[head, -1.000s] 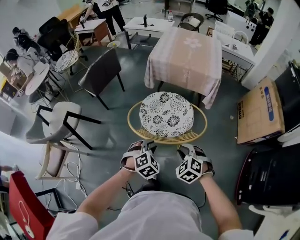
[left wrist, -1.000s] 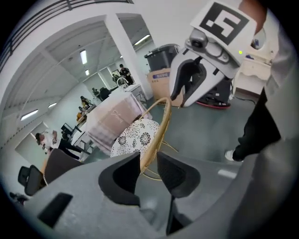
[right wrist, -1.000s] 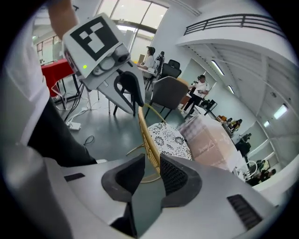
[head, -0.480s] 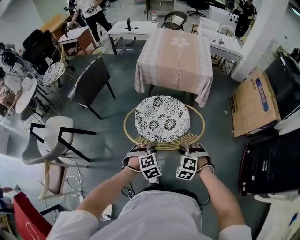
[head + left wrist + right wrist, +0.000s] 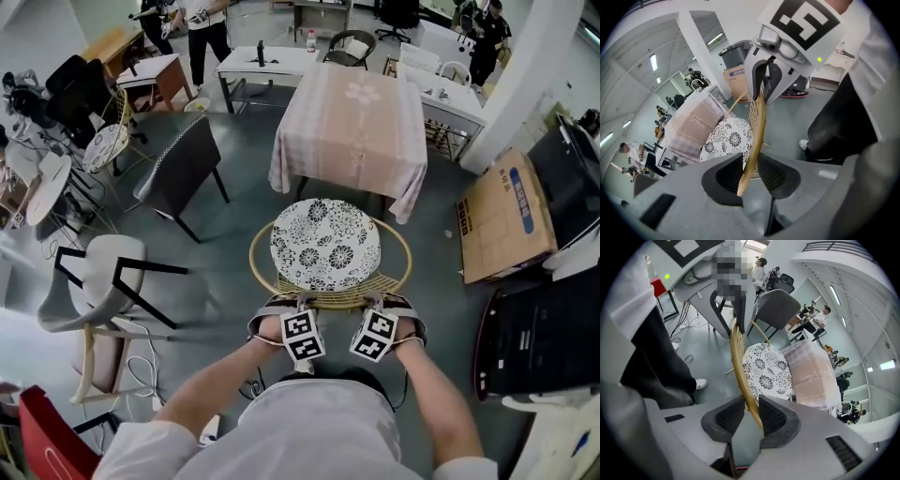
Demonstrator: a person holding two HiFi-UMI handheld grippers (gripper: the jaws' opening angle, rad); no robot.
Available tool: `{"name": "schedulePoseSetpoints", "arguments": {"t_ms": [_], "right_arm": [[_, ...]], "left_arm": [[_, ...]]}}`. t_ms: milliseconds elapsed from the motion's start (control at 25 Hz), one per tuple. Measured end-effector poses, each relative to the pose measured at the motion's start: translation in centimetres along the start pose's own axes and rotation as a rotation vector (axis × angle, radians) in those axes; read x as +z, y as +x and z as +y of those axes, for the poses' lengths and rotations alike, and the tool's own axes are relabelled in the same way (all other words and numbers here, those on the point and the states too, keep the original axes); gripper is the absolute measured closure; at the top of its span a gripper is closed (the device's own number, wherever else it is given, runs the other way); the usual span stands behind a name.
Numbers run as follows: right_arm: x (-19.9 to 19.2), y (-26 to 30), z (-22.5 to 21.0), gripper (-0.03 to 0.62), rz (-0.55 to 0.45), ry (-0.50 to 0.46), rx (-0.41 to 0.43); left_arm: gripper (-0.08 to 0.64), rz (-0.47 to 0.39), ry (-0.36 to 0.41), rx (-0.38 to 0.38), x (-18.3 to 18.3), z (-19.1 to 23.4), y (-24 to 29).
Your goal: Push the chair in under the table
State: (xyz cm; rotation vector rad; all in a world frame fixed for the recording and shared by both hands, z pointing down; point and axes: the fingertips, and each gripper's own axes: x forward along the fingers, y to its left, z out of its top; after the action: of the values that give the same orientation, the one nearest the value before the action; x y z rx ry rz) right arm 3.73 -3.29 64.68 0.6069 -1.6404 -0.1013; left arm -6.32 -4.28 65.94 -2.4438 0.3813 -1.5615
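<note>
A round rattan chair with a black-and-white flowered cushion [image 5: 323,244] stands just in front of the table with the pink cloth [image 5: 349,112]. Both grippers sit on the near part of its back rim [image 5: 330,298]. My left gripper [image 5: 298,304] has the rattan rim [image 5: 757,126] between its pads; its jaws have just been closing on it. My right gripper [image 5: 375,304] holds the same rim [image 5: 738,362] a hand's width to the right. In the gripper views the left gripper [image 5: 751,171] and the right gripper [image 5: 751,416] each pinch the rim.
A dark grey chair [image 5: 183,164] stands left of the table. A white chair [image 5: 103,281] lies tipped nearer on the left. On the right are a cardboard box [image 5: 506,220] and black equipment [image 5: 544,347]. People and desks fill the back.
Both grippers have moved forward and down, from just behind the chair onto its near rim. The chair has not visibly shifted relative to the table.
</note>
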Motion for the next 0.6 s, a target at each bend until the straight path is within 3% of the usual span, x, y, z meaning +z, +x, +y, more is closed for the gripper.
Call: {"name": "schedulePoseSetpoints", "arguments": {"t_ms": [600], "right_arm": [[2.4,1.7,-3.4,0.509,-0.004,0.076,0.005]], "left_arm": [[0.445,0.043,-0.037,0.035,-1.4,4.9,1.4]]}}
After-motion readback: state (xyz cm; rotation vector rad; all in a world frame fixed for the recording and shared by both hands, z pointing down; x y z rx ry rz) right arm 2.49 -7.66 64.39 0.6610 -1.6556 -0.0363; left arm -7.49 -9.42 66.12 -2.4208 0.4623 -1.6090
